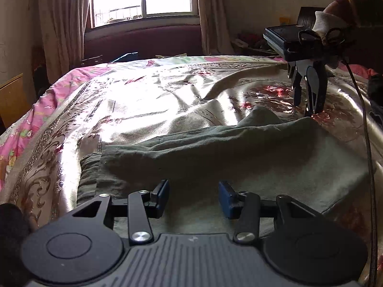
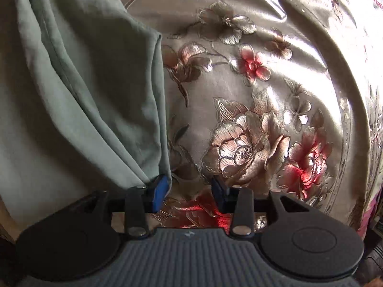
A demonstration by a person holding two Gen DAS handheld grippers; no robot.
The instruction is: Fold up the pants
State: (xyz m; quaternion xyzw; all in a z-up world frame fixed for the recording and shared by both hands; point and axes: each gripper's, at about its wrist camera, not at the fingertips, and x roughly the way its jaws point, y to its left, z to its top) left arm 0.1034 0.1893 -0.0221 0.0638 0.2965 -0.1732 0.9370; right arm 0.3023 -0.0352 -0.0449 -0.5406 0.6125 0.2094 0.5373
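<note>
- Left gripper [image 1: 194, 197] fills the bottom of its own view, fingers spread with nothing between them, hovering low over the near end of the pants [image 1: 215, 157].
- Pants lie partly folded on the bedspread [image 1: 134, 100], their long axis running from lower left to middle right of the left view; one loose leg trails off toward the upper middle.
- Far corner of the pants sits at middle right, just below the right gripper [image 1: 305, 105], which points steeply down there.
- Right gripper [image 2: 189, 190], seen from its own camera, has its fingers spread; the pants' corner [image 2: 162, 172] lies at the left finger's pad [image 2: 160, 191], not between the two.
- Right hand seems nearer a graspable edge; it likely needs a small shift toward frame left.
</note>
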